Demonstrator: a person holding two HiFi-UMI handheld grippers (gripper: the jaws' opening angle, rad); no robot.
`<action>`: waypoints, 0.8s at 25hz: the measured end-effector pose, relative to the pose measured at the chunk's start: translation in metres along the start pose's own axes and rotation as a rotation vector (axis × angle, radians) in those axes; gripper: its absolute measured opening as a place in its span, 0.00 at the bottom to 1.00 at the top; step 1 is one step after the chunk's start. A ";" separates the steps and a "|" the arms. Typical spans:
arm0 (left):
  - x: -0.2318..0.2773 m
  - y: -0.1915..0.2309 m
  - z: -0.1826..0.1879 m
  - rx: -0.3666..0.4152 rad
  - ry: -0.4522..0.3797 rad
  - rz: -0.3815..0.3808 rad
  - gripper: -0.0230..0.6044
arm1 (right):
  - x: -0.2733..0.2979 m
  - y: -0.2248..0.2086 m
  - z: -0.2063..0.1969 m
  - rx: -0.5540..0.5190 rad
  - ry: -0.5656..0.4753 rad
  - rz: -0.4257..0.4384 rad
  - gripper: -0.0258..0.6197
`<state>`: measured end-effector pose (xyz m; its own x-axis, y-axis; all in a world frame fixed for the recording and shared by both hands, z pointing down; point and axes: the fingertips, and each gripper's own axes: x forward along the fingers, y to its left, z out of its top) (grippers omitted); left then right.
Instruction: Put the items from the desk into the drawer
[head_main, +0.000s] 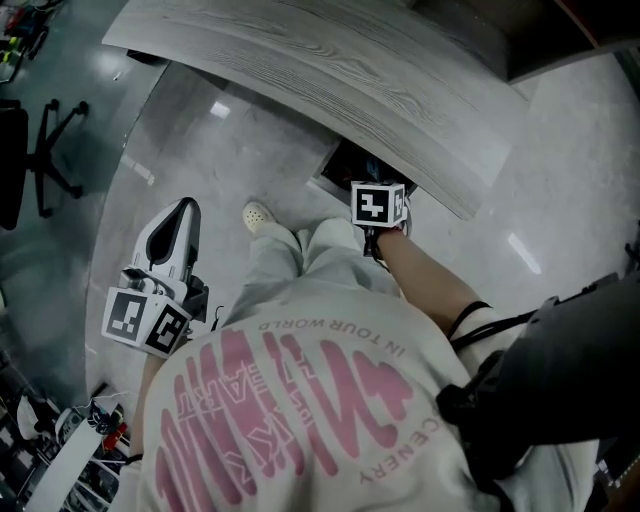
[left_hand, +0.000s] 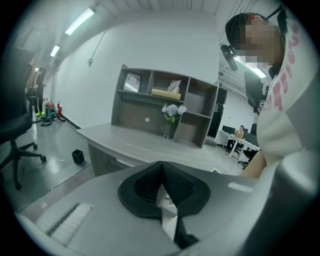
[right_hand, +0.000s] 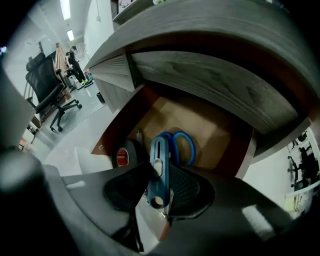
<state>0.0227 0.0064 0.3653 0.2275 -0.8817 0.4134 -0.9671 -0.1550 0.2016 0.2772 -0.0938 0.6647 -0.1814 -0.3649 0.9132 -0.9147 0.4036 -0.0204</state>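
The wooden drawer (right_hand: 200, 117) stands open under the grey desk (head_main: 300, 70). Inside lie a black tape roll (right_hand: 125, 156) with a red core, blue-handled scissors (right_hand: 184, 146) and a thin pen (right_hand: 139, 135). My right gripper (right_hand: 161, 187) is shut on a blue utility knife (right_hand: 159, 165) and points steeply down over the drawer's near end. In the head view its marker cube (head_main: 378, 203) sits at the dark drawer opening (head_main: 345, 165), hiding the jaws. My left gripper (left_hand: 161, 167) hangs at the person's left side, its jaws shut with nothing between them, its white body (head_main: 168, 245) over the floor.
A grey shelf unit (left_hand: 165, 102) and a vase of flowers (left_hand: 171, 117) stand on the desk. An office chair (head_main: 40, 150) is on the floor to the left, a small black bin (left_hand: 77, 156) by the desk. The person's legs and shoe (head_main: 258, 215) are close to the drawer.
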 end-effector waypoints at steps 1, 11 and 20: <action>0.000 0.001 -0.001 0.001 0.003 0.002 0.06 | 0.002 0.000 -0.001 0.000 0.004 -0.006 0.24; -0.010 0.004 -0.007 0.055 0.014 -0.019 0.06 | 0.018 0.004 0.007 -0.017 0.032 -0.087 0.25; -0.030 0.003 -0.011 0.045 0.022 -0.032 0.06 | 0.018 0.002 0.007 -0.025 0.018 -0.110 0.25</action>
<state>0.0146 0.0370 0.3635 0.2603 -0.8660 0.4270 -0.9633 -0.2030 0.1755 0.2695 -0.1054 0.6778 -0.0737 -0.3930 0.9166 -0.9195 0.3826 0.0901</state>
